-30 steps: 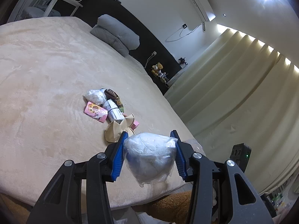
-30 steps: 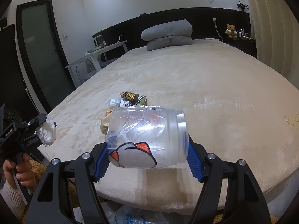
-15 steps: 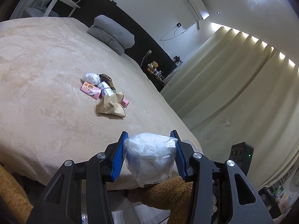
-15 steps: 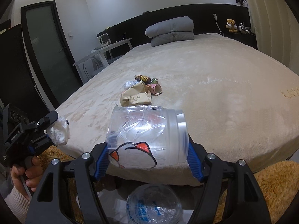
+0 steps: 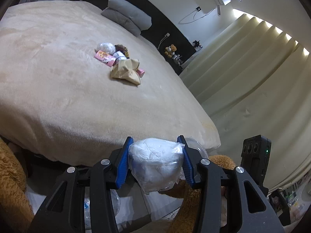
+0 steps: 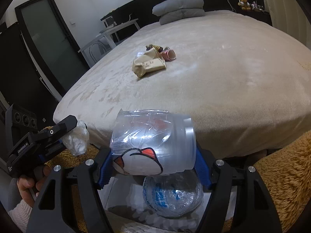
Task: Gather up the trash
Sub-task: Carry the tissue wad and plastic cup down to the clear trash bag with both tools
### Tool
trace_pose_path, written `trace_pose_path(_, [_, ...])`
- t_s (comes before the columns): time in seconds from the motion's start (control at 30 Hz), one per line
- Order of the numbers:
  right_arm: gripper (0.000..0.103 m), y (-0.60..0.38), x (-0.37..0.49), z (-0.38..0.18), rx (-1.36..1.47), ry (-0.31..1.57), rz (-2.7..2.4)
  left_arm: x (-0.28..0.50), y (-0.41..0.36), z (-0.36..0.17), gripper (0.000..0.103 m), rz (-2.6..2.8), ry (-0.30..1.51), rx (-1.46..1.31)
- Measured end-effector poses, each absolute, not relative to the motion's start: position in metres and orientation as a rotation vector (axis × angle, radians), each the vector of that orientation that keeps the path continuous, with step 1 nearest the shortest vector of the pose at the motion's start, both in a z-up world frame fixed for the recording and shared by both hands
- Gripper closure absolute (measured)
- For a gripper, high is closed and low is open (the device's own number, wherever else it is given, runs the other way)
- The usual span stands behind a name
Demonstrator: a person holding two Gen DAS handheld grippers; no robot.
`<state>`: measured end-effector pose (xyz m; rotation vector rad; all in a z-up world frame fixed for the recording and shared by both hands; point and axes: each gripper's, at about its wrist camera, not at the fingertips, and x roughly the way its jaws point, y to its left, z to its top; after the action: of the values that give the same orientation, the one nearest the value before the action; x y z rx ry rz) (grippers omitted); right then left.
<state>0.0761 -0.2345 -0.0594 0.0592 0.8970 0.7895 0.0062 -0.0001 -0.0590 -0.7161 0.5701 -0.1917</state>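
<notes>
Clamped around a white wad in clear film [image 5: 156,164], the left gripper [image 5: 155,162] hangs off the bed's foot; the right gripper [image 6: 153,155] pinches a crumpled clear plastic cup [image 6: 152,143] across its body. Both look featherlight, soft and slick, so a mid-body squeeze suits them. At 12 o'clock on the bed [image 6: 223,81] lie a paper bag [image 6: 148,65] and wrappers; below, at 6 o'clock, sits a crushed bottle [image 6: 173,198].

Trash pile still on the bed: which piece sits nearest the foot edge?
The crumpled tan paper bag, front of the pile. The pink packet, white plastic wad and dark wrapper lie behind it, toward the pillows.
</notes>
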Motion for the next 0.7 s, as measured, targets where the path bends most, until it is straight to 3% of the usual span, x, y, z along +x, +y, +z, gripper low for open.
trace_pose_path(0.7, [0.033,-0.203,0.122,-0.185,0.071,1.512,0.693,0.053,0.004,-0.157,0.058,-0.101,1.017,-0.850])
